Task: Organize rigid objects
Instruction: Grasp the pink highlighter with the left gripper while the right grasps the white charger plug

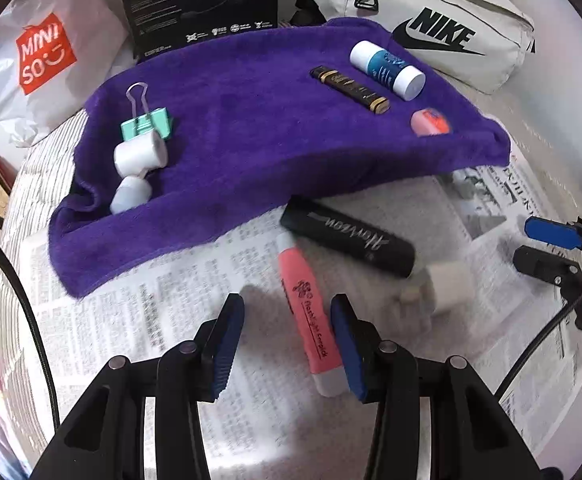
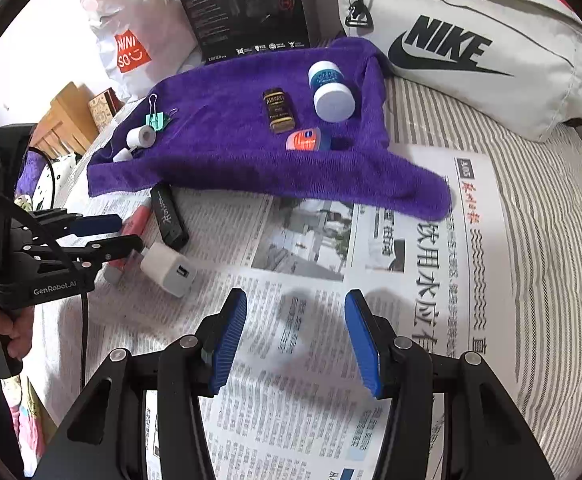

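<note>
Newspaper [image 1: 139,320] covers a striped bed [image 2: 531,240], and on it lies a pink highlighter [image 1: 307,312], its length running between the two blue pads of the left claw [image 1: 287,344]. That claw is open: the highlighter's pale cap end sits close against the right-hand pad, while the left-hand pad stands apart from it, with bare newsprint between. Just beyond the highlighter's far end rests a black Horizon stick [image 1: 349,240], angled across the paper, and a white USB charger [image 2: 169,272] lies just beside both. The right claw [image 2: 295,340] hovers over plain newspaper with its jaws spread wide and nothing between them; the highlighter and charger are well off to its left, next to the left claw as seen from the right wrist view. Farther back, a purple towel [image 1: 231,128] carries a teal binder clip [image 1: 147,124], a white tape roll [image 1: 141,156], a dark gold-trimmed tube [image 1: 349,88], a white and blue bottle [image 1: 387,70] and a small pink and orange tin [image 2: 303,140]. Behind the towel stand a Miniso bag [image 1: 43,64], a black box [image 1: 199,0] and a white Nike bag [image 2: 471,40].
</note>
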Demonstrator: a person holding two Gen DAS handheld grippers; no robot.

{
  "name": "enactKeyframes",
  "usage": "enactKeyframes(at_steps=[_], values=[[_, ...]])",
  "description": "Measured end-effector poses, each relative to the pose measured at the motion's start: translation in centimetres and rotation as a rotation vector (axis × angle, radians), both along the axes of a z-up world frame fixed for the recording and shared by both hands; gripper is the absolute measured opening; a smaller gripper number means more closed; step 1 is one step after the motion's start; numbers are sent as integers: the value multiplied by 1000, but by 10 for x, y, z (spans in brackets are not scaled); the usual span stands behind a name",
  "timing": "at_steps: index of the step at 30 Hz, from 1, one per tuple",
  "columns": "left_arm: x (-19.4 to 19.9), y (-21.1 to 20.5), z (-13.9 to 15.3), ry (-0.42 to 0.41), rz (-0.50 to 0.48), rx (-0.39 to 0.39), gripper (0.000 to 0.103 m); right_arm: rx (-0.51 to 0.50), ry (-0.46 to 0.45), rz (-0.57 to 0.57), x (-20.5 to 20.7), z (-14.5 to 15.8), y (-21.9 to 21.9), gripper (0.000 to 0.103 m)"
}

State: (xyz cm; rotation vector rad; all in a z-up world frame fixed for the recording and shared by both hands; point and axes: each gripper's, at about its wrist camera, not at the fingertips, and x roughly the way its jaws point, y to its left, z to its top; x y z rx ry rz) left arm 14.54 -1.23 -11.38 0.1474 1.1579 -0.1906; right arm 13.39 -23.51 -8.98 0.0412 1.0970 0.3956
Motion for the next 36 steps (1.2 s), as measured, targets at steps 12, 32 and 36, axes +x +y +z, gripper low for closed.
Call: enactKeyframes(at_steps=[12, 32, 36], values=[[-10, -1, 1, -31, -21, -23, 30, 20, 17, 15, -6, -6, 7, 51], [-11, 35, -1, -20, 14, -39, 16, 25, -63, 260, -10, -4, 79, 51], [-13, 34, -2, -25, 12, -35, 16, -8, -68, 270, 1, -8, 86, 51]])
